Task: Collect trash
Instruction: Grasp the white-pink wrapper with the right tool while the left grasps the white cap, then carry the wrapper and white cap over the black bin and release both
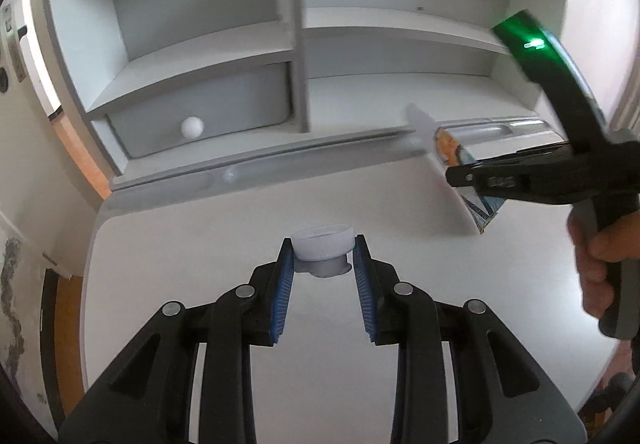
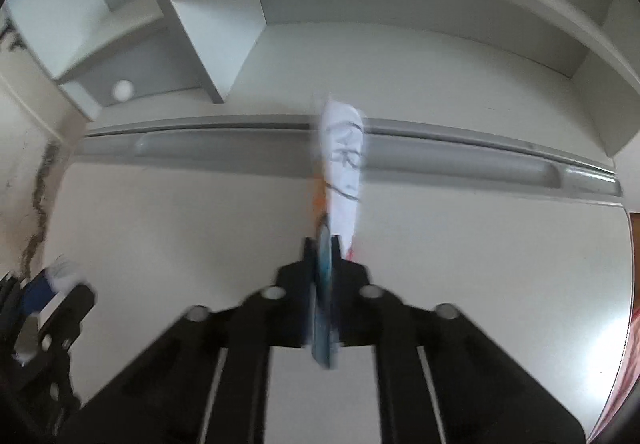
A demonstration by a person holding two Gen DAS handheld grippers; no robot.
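My left gripper (image 1: 323,248) is shut on a white ribbed bottle cap (image 1: 322,247), held just above the white desk (image 1: 240,244). My right gripper (image 2: 325,244) is shut on a flat printed wrapper (image 2: 341,163), white with dark marks and orange and blue print, held on edge above the desk. In the left wrist view the right gripper (image 1: 460,173) is at the right with the wrapper (image 1: 456,147) sticking out toward the shelf. The left gripper (image 2: 60,276) shows blurred at the lower left of the right wrist view.
A white shelf unit (image 1: 296,43) stands at the back of the desk, with a drawer and its round white knob (image 1: 192,127). A long pen groove (image 2: 440,159) runs along the desk's back edge. A stained wall (image 1: 16,284) is at the left.
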